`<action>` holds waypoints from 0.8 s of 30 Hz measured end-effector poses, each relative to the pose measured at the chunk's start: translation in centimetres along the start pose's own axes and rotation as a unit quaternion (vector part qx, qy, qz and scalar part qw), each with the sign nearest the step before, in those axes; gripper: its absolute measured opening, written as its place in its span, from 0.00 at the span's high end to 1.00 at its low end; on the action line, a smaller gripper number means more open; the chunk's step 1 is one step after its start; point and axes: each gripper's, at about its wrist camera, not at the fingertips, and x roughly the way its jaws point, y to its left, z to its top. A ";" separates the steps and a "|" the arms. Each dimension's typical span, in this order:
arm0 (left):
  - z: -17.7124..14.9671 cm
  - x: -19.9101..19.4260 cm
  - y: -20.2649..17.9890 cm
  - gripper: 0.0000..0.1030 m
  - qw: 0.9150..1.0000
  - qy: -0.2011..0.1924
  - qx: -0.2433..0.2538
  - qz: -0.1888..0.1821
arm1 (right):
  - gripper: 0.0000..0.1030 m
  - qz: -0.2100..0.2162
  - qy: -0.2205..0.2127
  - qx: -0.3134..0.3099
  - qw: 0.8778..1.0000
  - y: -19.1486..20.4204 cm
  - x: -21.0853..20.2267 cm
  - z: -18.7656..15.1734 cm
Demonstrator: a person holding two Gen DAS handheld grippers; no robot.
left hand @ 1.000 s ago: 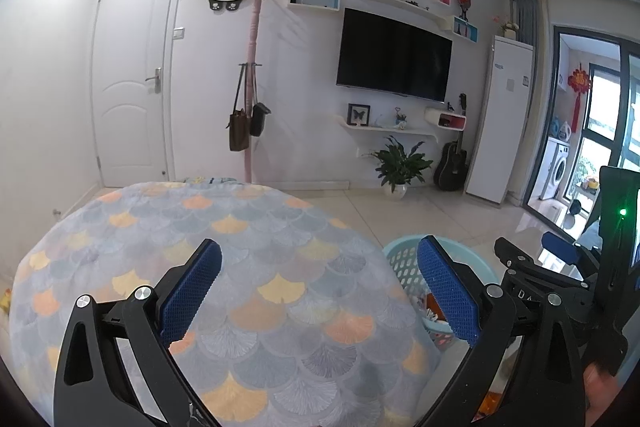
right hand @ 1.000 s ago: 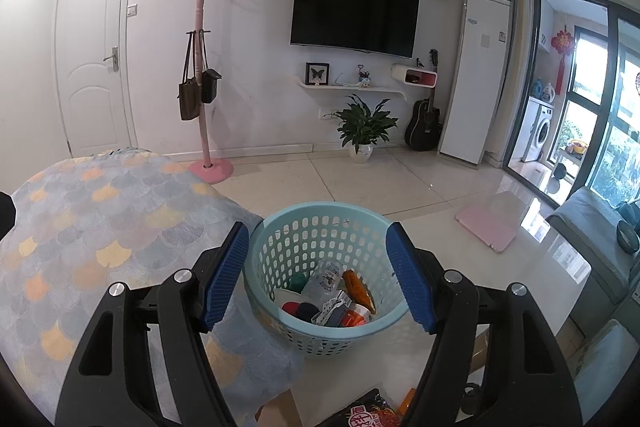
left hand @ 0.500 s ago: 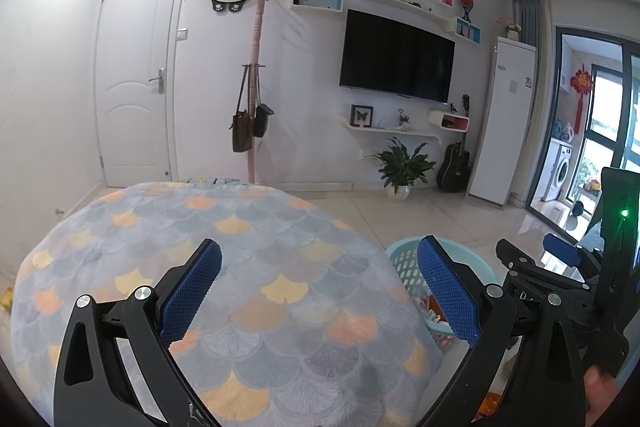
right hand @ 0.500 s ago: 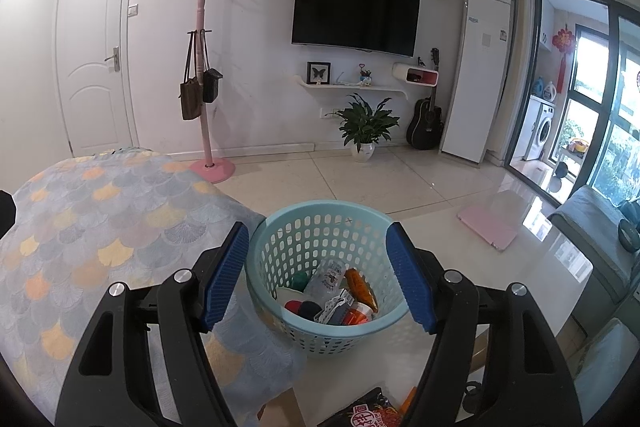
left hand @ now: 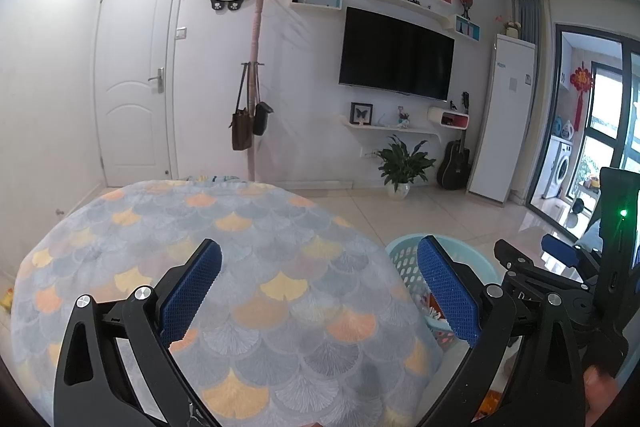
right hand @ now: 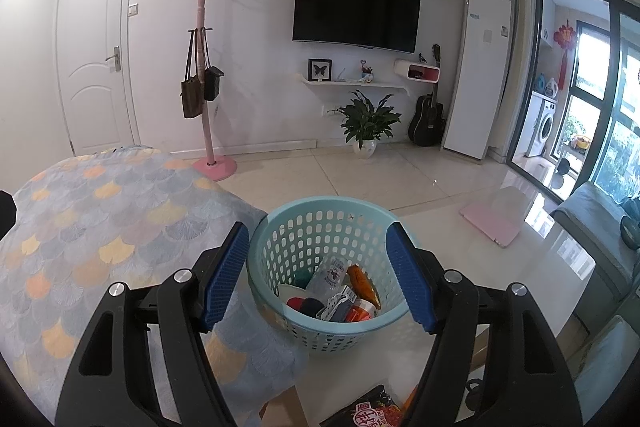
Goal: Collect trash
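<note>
Living room, one basket (right hand: 326, 223), two grippers (left hand: 318, 269) (right hand: 318, 265) wide open, empty.

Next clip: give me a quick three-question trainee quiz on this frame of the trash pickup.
1. True or false: the right gripper is shut on a wrapper.
2. Where does the blue basket stand? A) on the floor beside the patterned cloth B) on top of the cloth C) on the wall shelf
3. Fill in: the left gripper hangs with its jaws ____ above the cloth.

Key: 1 false, it is open and empty; 2 A; 3 open.
</note>
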 end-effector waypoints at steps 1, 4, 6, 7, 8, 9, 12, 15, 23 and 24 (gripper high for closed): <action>-0.1 0.0 -0.1 0.08 1.000 0.000 0.000 0.001 | 0.35 0.000 0.000 0.001 1.000 0.1 0.0 -0.1; -0.4 -0.1 -0.1 0.08 1.000 0.001 0.000 0.001 | 0.35 0.002 0.001 0.003 1.000 0.0 0.1 -0.2; -0.4 0.0 -0.2 0.08 1.000 0.003 0.002 0.003 | 0.35 0.004 0.000 0.006 1.000 -0.2 0.1 -0.3; -0.5 0.1 -0.2 0.08 1.000 0.004 0.002 0.003 | 0.35 0.006 -0.001 0.008 1.000 -0.2 0.1 -0.4; -0.5 0.1 -0.2 0.08 1.000 0.005 0.002 0.003 | 0.35 0.010 0.000 0.011 1.000 -0.2 0.3 -0.6; -0.6 0.1 -0.3 0.07 1.000 0.005 0.002 0.004 | 0.35 0.011 0.000 0.012 1.000 -0.2 0.3 -0.7; -0.7 0.2 -0.3 0.08 1.000 0.006 0.003 0.002 | 0.35 0.013 0.003 0.012 1.000 -0.1 0.6 -0.8; -1.1 0.4 -0.7 0.08 1.000 0.009 0.006 0.003 | 0.35 0.014 0.003 0.013 1.000 -0.2 0.7 -0.7; -1.2 0.6 -1.1 0.08 1.000 0.012 0.010 0.009 | 0.35 0.014 0.005 0.014 1.000 -0.2 0.9 -0.7; -1.2 0.7 -1.1 0.08 1.000 0.012 0.010 0.008 | 0.35 0.014 0.004 0.014 1.000 -0.1 1.0 -0.7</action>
